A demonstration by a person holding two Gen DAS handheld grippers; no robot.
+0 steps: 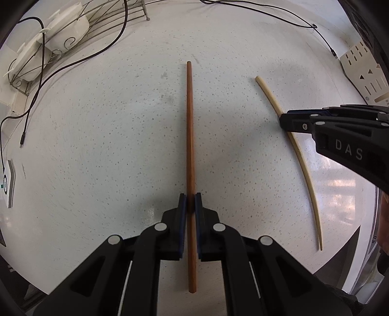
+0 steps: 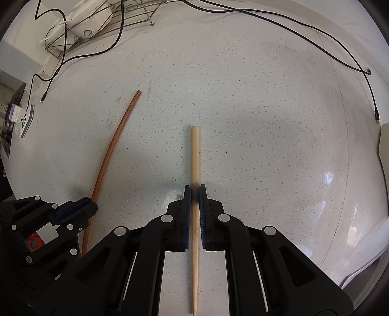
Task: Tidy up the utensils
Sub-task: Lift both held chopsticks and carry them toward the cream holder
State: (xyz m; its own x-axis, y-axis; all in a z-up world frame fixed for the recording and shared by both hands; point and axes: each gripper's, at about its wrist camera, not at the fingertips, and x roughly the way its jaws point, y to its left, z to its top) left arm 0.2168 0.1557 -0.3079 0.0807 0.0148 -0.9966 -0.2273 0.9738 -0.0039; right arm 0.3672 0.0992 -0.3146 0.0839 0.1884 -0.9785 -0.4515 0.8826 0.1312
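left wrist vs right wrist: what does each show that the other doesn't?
Left wrist only: a slotted beige card at the right edge.
Right wrist only: bamboo grain on the pale chopstick, seen close between the right claw pads.
Both: each claw shut on one chopstick, left claw on the brown chopstick, over the speckled counter, with the wire rack and cables.

"DAS" stands on the right hand-held gripper (image 1: 283, 121)
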